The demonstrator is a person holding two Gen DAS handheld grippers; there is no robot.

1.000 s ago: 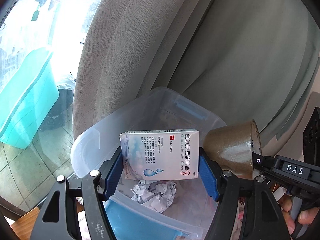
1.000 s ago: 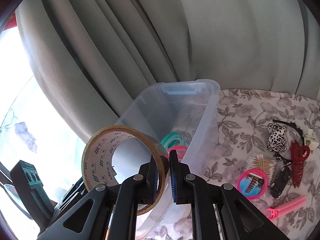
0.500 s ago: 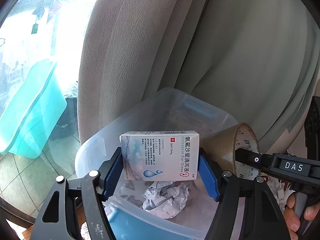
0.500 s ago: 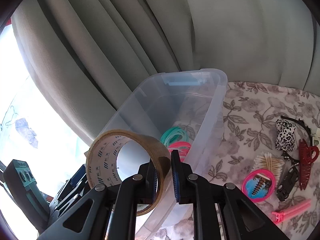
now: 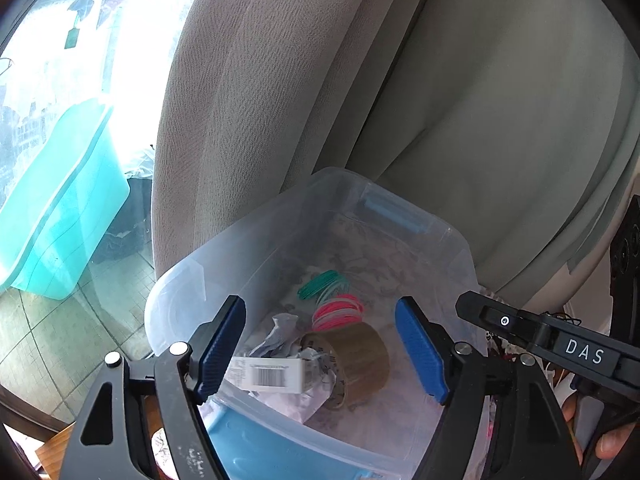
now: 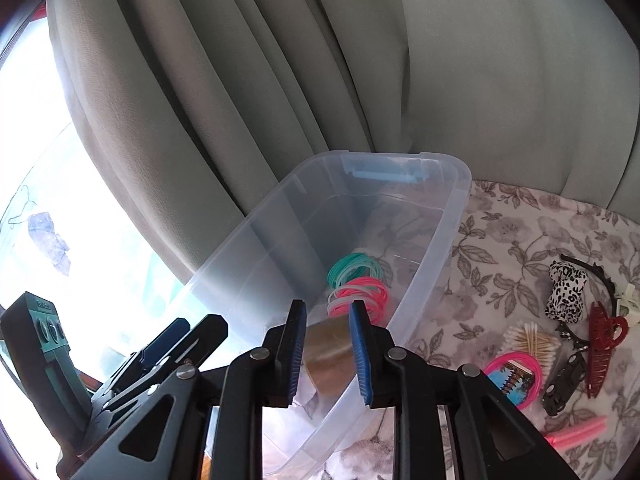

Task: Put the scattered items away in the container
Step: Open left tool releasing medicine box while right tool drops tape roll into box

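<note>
Brown tape roll lies below parted tongs.

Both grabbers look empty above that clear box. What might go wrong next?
The clear box sits near the table's window-side edge; a bump from the left gripper or right gripper as they pull out could shove it off. The tape roll leans on crumpled paper and may roll.

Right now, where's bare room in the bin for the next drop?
Far end of the clear plastic bin, past the teal and pink hair-tie bundles, is bare. The near end is crowded: brown tape roll, white medicine box and crumpled paper.
</note>
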